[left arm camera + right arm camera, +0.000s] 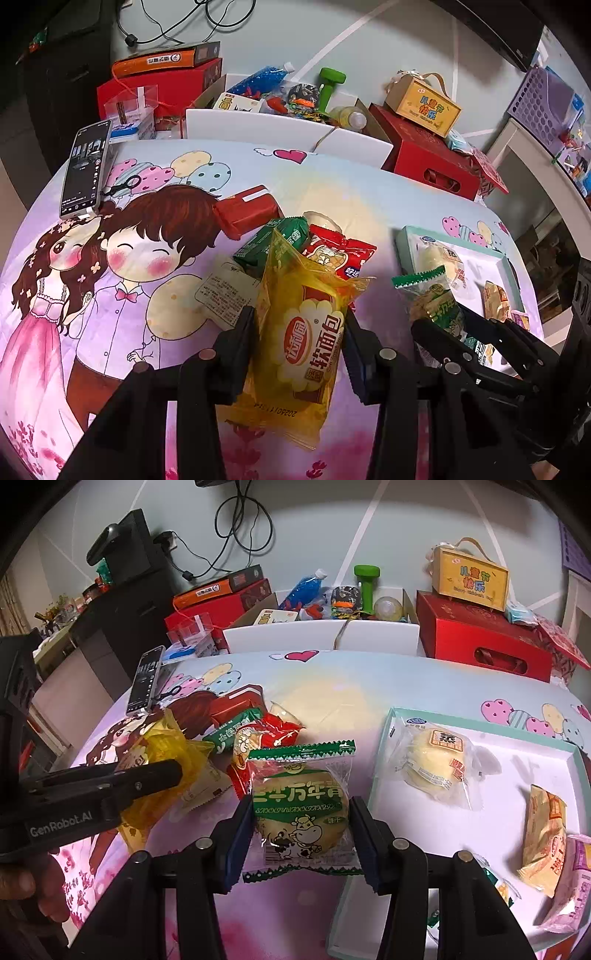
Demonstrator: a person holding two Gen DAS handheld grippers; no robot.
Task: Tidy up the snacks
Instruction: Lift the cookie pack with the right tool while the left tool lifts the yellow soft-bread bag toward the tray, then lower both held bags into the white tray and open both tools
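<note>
My left gripper [300, 332] is shut on a yellow soft-bread packet [303, 339], held above the cartoon tablecloth. My right gripper [301, 819] is shut on a green-trimmed biscuit packet with a cow picture [301, 808], just left of the white tray's [436, 834] edge. In the left wrist view the right gripper [461, 332] shows at the right with that green packet [437, 306]. In the right wrist view the left gripper [162, 775] shows at the left with the yellow packet [162, 746]. A pile of loose snacks remains mid-table: red packet [341, 254], green packet [269, 240], red box [247, 212].
The tray holds a round bun packet [436, 764], an orange packet [545, 834] and a pink packet [572, 886]. A phone [85, 170] lies at the table's left. Red boxes [484, 638] and a cluttered white box [317, 635] line the far edge. A person's hand [22, 882] shows lower left.
</note>
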